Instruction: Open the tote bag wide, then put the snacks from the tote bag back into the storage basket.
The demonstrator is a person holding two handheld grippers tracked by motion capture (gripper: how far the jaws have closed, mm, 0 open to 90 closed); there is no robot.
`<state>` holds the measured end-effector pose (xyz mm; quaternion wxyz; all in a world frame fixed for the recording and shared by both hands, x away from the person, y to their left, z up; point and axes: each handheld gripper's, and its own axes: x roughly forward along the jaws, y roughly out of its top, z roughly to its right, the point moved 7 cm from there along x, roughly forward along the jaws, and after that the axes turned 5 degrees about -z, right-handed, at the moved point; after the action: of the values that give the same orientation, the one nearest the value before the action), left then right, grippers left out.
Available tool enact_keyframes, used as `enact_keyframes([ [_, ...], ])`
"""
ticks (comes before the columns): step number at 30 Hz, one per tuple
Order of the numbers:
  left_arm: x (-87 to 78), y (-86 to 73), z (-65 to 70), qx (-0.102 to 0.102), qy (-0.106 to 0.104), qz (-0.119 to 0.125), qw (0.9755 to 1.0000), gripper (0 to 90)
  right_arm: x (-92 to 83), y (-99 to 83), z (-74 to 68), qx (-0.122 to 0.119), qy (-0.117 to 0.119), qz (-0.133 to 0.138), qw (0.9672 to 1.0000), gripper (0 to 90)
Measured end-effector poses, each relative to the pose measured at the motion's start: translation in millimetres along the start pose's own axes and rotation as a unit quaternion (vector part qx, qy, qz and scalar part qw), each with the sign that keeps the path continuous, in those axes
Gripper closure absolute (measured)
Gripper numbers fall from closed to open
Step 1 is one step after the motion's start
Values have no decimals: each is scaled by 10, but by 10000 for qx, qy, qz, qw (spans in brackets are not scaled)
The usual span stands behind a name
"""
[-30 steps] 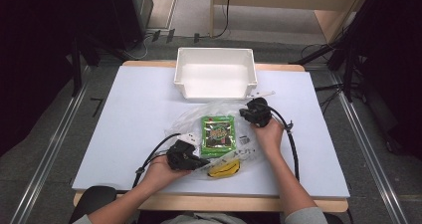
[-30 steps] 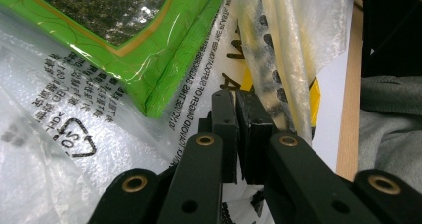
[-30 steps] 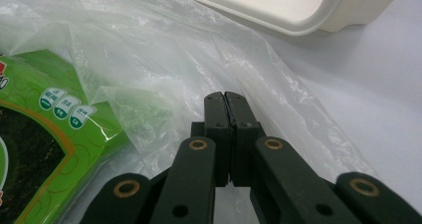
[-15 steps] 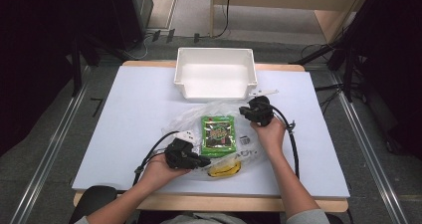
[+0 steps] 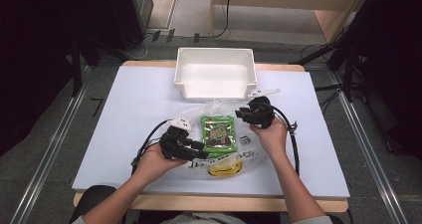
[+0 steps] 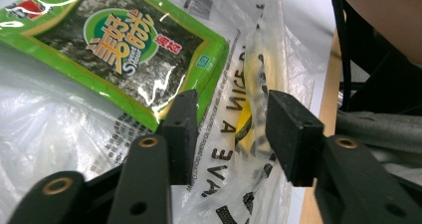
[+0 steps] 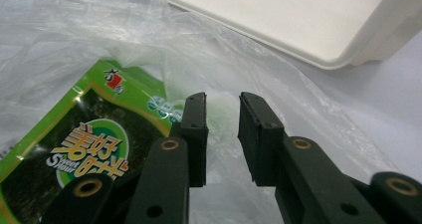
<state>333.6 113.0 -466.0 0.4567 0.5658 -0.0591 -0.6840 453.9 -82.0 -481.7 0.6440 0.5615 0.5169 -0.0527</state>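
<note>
Since a second ago both my hands have crept only slightly, my left gripper (image 5: 198, 145) edging in toward the packet while my right gripper (image 5: 240, 113) holds near the bag's far corner. My left jaws stand apart with a fold of the clear plastic bag (image 6: 249, 59) between them, not yet pinched; my right jaws are narrowly parted over thin film, gripping nothing that I can see. Inside the bag lies the green seaweed snack packet (image 5: 218, 133), flat on the table, with a yellow item (image 5: 225, 167) at the bag's near end that I cannot identify. Beyond sits the white bin (image 5: 215, 77), empty, on the white table (image 5: 124, 109). If I close my left jaws here, I judge I may catch the packet's edge with the film, or the slippery plastic may slide out. The packet reads "Seaweed" under large Chinese characters; the bag's print shows "A" and "NIS", part of a warning perhaps.
</note>
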Motion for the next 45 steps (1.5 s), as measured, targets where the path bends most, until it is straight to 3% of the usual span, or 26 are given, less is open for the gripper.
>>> enact_keyframes([
  [11, -127, 213, -101, -127, 169, 203, 9996, 383, -179, -41, -122, -49, 269, -14, 9996, 592],
  [14, -145, 292, -144, -271, 157, 262, 9992, 362, -226, -87, -148, -21, 277, -65, 9996, 581],
  [21, -126, 405, -249, -402, 287, 330, 9982, 354, -319, -172, -169, -30, 314, -20, 9995, 566],
  [40, -97, 301, -452, -503, 656, 418, 9957, 356, -368, -214, -311, -208, 410, -4, 9989, 554],
  [45, -72, 292, -491, -514, 761, 387, 9950, 397, -378, -253, -338, -166, 432, -20, 9989, 534],
])
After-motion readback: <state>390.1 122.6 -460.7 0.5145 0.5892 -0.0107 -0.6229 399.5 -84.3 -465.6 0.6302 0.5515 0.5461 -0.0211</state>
